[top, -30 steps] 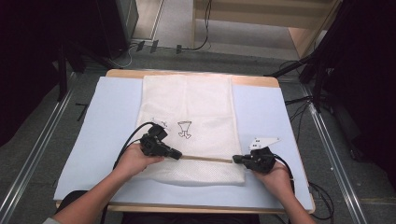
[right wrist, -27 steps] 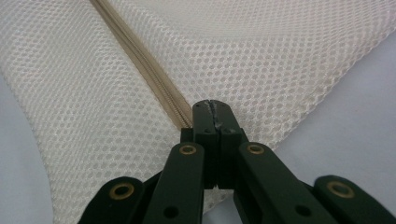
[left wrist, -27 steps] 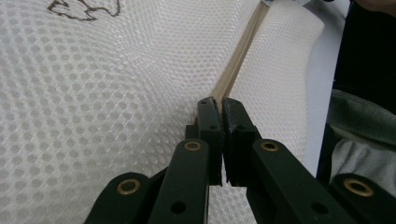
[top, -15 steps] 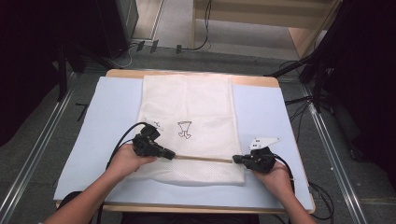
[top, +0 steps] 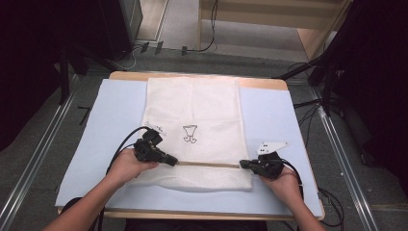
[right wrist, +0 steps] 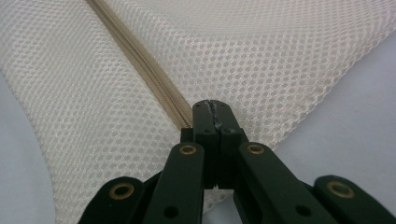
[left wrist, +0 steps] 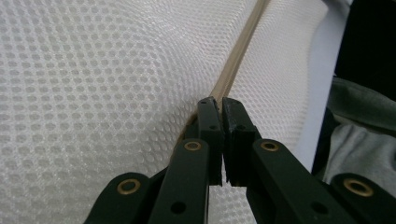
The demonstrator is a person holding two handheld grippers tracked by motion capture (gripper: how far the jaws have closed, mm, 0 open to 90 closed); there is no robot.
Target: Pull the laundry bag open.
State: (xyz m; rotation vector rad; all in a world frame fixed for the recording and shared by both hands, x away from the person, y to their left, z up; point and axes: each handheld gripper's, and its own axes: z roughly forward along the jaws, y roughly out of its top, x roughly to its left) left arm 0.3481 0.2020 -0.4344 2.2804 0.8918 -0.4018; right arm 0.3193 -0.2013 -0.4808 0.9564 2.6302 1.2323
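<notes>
along the near edge of the worktop a white mesh bag lies flat, its beige zipper pinched at each end by the left tool and right tool, both clamped narrow. zipper work seems underway; next, likely a steady pull along the track.

- No words, brands or numbers can be read.
- The one sign: a small dark goblet-shaped outline printed on the white mesh bag; it bears no legible lettering.

Both tools on mesh bag
</notes>
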